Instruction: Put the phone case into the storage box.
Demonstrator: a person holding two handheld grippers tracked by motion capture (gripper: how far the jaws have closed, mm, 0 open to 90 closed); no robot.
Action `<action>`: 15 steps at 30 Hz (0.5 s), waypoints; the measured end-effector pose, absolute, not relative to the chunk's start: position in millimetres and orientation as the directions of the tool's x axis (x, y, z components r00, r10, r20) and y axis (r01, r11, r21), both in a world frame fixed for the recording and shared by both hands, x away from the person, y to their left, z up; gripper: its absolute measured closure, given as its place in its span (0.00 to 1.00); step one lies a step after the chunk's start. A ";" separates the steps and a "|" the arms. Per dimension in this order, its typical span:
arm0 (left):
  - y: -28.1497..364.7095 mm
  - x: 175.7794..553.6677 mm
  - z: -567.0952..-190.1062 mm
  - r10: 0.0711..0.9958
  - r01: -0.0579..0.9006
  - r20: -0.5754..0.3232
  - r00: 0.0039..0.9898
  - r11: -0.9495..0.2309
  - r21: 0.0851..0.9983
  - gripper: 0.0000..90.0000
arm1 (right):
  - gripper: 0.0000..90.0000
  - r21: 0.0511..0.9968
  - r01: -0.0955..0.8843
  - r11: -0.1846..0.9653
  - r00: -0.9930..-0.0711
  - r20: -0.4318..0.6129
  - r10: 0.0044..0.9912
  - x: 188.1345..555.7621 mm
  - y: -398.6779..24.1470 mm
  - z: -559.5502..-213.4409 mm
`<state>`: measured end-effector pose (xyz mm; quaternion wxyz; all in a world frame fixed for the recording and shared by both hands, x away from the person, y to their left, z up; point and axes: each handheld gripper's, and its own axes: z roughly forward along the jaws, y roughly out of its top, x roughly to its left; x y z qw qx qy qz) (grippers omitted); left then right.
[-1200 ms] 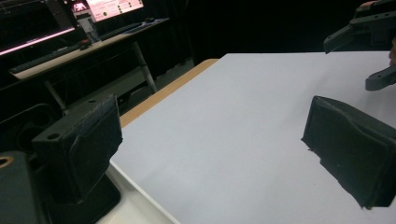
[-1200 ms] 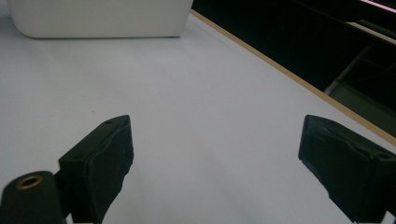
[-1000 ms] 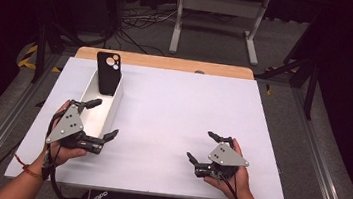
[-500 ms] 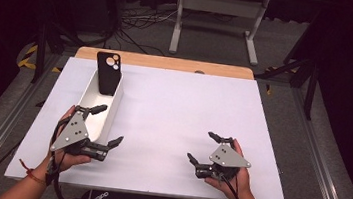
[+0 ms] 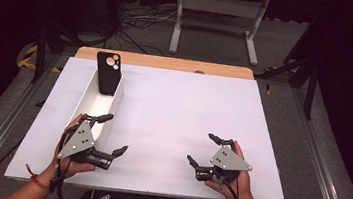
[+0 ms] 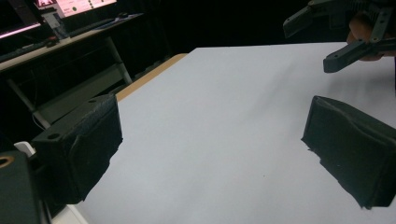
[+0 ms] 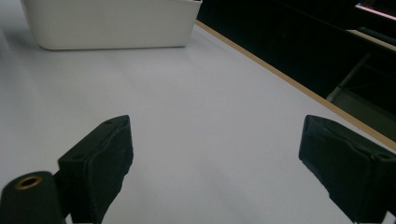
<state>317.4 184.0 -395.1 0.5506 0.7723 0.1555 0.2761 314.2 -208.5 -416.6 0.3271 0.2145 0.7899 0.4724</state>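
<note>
The left gripper (image 5: pixel 110 134) rests low on the white table (image 5: pixel 183 110) with its jaws wide apart and nothing between them; one jaw lies just beside the near end of the long white bin (image 5: pixel 94 105), and the black phone case (image 5: pixel 107 73) stands leaning at the bin's far end, well beyond the jaws. The right gripper (image 5: pixel 204 148) sits well apart on the other side, jaws also spread and empty, with bare table in front of them. Across that bare table from its jaws is the bin's wall (image 7: pixel 109 23).
</note>
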 end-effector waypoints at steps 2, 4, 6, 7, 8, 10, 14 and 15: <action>183.6 316.4 -397.6 0.547 -0.051 0.239 0.802 -0.336 0.940 0.06 | 0.12 0.886 0.030 0.463 -0.696 -0.314 0.646 313.9 -208.0 -416.6; 183.8 316.4 -398.6 0.547 -0.055 0.248 0.800 -0.344 0.938 0.06 | 0.12 0.886 0.031 0.462 -0.697 -0.312 0.645 313.7 -207.8 -416.7; 183.5 315.7 -400.7 0.544 -0.037 0.230 0.807 -0.342 0.939 0.06 | 0.12 0.889 0.032 0.456 -0.700 -0.306 0.646 313.2 -207.7 -416.9; 183.3 315.5 -401.8 0.542 -0.038 0.237 0.806 -0.352 0.935 0.06 | 0.12 0.891 0.032 0.453 -0.703 -0.302 0.644 312.8 -207.3 -416.8; 182.7 314.9 -403.6 0.546 -0.033 0.238 0.804 -0.358 0.933 0.06 | 0.12 0.891 0.032 0.453 -0.703 -0.302 0.644 312.8 -207.3 -416.8; 182.9 314.6 -406.7 0.541 -0.024 0.227 0.810 -0.356 0.934 0.06 | 0.12 0.893 0.029 0.450 -0.707 -0.300 0.640 312.6 -206.5 -416.8; 183.2 312.4 -415.1 0.541 0.001 0.197 0.817 -0.342 0.940 0.06 | 0.12 0.893 0.030 0.450 -0.717 -0.294 0.631 311.3 -205.4 -418.0; 182.8 310.9 -417.3 0.539 0.001 0.202 0.818 -0.352 0.936 0.06 | 0.12 0.891 0.029 0.453 -0.719 -0.297 0.628 310.5 -205.2 -418.2</action>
